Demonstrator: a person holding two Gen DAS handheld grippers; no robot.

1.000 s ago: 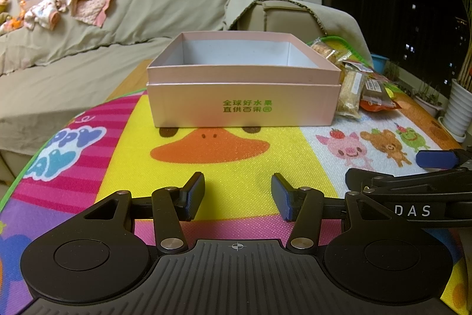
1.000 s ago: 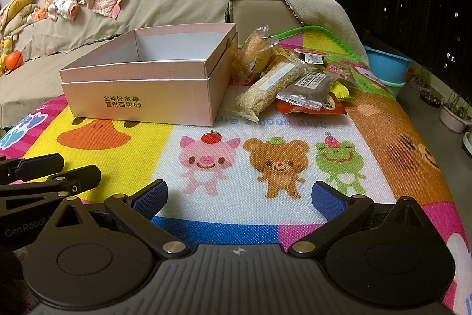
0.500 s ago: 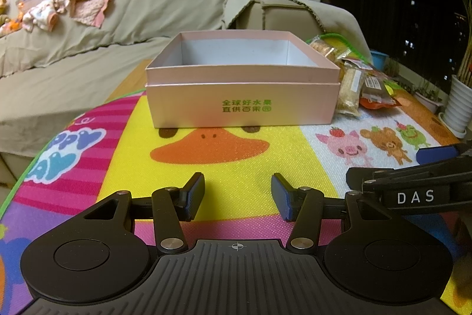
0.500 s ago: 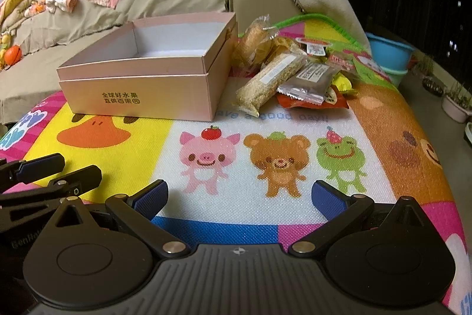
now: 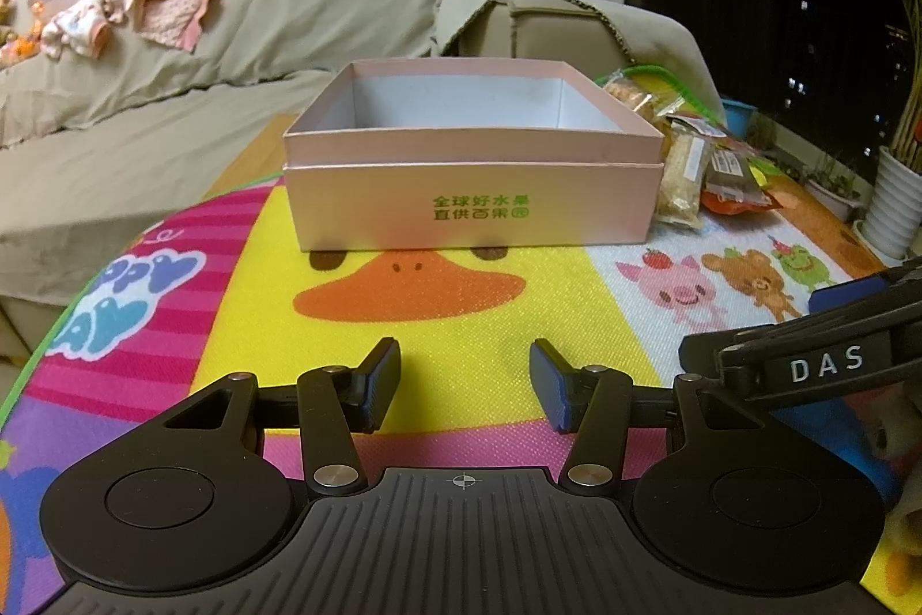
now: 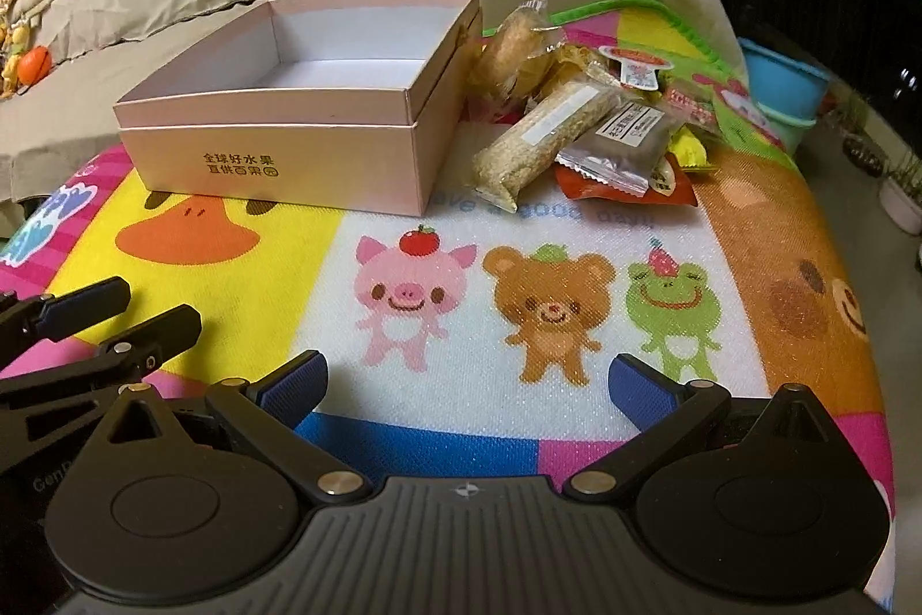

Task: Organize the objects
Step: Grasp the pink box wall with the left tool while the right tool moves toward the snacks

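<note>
Right gripper (image 6: 467, 384) at bottom centre of its view, blue-padded fingers spread wide, nothing in them; left gripper (image 5: 464, 393) bottom centre of its view, gap narrower but apart, also empty, and visible as black arms at the lower left edge of the right view. Both hover low over the colourful cartoon-animal play mat (image 6: 553, 304). Further out, one pale pink cardboard box with green lettering (image 6: 299, 119) sits upper left of centre in the right view, open and empty, white inside. Just beside its right wall, upper centre-right, lies the pile of plastic-wrapped snack packets (image 6: 588, 119): one long clear sesame-coloured bar (image 6: 536, 142), one grey-brown sachet (image 6: 625, 142) lying on a red-orange packet (image 6: 668, 185), a clear bag of round crackers (image 6: 510, 44) leaning at the box, more behind; roughly seven, overlap hides an exact count. Packets look light, crinkly, slippery, contents probably crumbly; pinch gently across the middle, bar first since it lies nearest and clear.
</note>
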